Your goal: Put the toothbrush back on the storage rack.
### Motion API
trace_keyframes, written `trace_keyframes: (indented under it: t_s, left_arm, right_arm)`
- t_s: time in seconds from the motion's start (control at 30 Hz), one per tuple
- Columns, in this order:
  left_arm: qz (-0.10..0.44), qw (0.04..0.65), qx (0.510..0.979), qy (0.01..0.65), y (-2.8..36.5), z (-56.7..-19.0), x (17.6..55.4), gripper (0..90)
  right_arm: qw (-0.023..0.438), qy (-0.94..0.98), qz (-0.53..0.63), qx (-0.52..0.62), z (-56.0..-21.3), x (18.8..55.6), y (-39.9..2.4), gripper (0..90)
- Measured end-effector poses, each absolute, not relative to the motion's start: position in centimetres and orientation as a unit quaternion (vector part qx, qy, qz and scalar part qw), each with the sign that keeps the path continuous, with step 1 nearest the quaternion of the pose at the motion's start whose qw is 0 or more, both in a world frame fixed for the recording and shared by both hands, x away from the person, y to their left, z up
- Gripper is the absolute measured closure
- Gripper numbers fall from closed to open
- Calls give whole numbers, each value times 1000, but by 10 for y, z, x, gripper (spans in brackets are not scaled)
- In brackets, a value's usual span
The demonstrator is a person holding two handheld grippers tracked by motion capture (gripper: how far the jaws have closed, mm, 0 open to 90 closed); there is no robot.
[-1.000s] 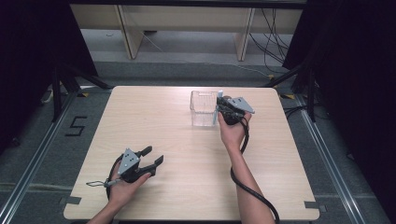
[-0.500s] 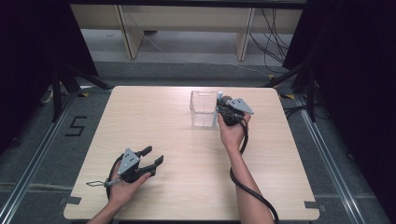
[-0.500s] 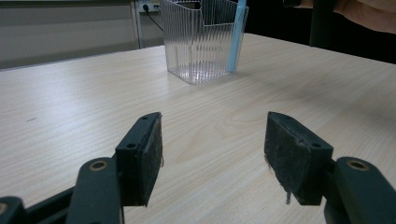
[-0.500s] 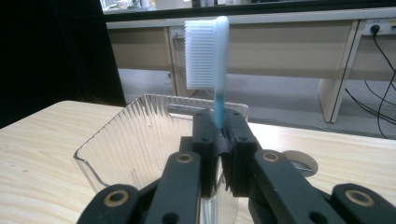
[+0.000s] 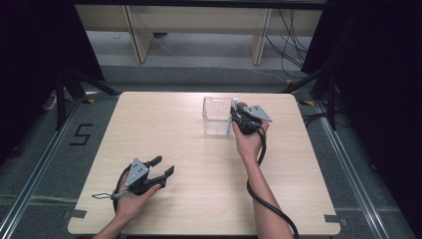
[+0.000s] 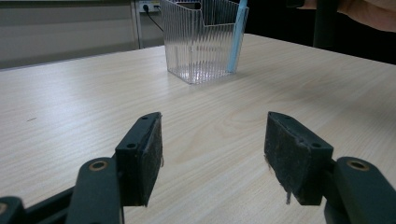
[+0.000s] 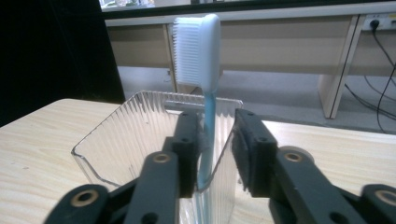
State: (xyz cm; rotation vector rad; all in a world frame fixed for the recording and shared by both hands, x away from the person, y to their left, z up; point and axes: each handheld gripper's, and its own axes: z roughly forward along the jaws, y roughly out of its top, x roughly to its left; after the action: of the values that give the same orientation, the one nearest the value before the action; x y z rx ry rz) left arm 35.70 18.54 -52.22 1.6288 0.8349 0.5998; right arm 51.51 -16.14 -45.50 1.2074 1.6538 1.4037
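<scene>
Toothbrush at the holder, placement apparently near its end.

High view: clear ribbed plastic holder [image 5: 217, 115] near the far edge of the pale wooden table [image 5: 169, 129], right gripper [image 5: 235, 119] touching its right wall; left gripper [image 5: 165, 166] rested near the front-left corner, forearm low. Left gripper view: jaws spread wide, holding nothing. Right gripper view: blue-handled, white-headed toothbrush [image 7: 201, 51] upright inside the holder's wall, jaws slightly parted around the handle; firm grip or release impossible to tell.
</scene>
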Motion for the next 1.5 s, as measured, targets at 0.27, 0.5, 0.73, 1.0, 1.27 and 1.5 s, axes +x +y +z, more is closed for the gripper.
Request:
trace_keyframes:
  t_s: [0.27, 0.5, 0.73, 1.0, 1.27, 1.5]
  left_arm:
    - [256, 571, 694, 356, 185, -522, 357, 368]
    - [256, 572, 694, 355, 186, -522, 357, 368]
    - [257, 571, 694, 355, 186, -522, 357, 367]
    - [258, 570, 695, 355, 185, -522, 357, 367]
    - [258, 570, 695, 356, 185, -522, 357, 367]
    - [258, 570, 694, 356, 186, -522, 357, 366]
  right_arm:
    - [307, 645, 520, 468, -456, 511, -163, 580]
    - [299, 670, 502, 459, -454, 501, -167, 520]
    - [293, 687, 483, 456, -455, 485, -179, 510]
    - [284, 705, 472, 447, -459, 463, -191, 505]
    - [275, 716, 457, 451, -464, 439, -205, 499]
    - [280, 726, 451, 437, -472, 420, -218, 477]
